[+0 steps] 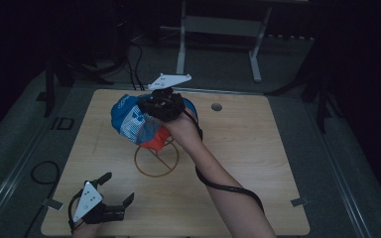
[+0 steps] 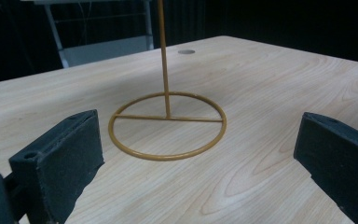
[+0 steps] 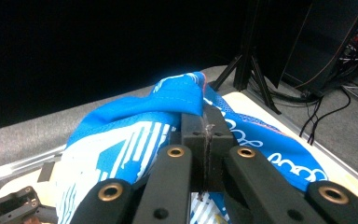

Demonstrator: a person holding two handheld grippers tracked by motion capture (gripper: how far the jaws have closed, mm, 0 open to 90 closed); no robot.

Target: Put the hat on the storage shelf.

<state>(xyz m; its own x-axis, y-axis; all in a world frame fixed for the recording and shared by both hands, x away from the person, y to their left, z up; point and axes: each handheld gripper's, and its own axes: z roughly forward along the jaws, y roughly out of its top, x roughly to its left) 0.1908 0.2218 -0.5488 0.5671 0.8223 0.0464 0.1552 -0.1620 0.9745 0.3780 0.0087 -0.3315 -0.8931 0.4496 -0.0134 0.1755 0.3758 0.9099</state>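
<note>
My right gripper (image 1: 155, 105) is clamped on the blue, white and orange garment (image 1: 129, 119). In the right gripper view its two pads are pressed together with a fold of the blue fabric (image 3: 135, 126) pinched at the tips; the cloth spreads to either side of the jaws and drapes below them. From the high view, I hold the garment up over the far-left part of the wooden table (image 1: 248, 148), with its orange lower end hanging down directly above the wire stand (image 1: 157, 159). I cannot tell whether the fabric touches the stand's upright rod.

My left gripper (image 1: 110, 194) rests at the near-left corner of the table, jaws spread wide and holding nothing. In the left gripper view the stand's ring base (image 2: 168, 126) lies flat on the table ahead, between the two open pads and well apart from them, with its thin rod (image 2: 163, 56) rising upright from the crossbar.
</note>
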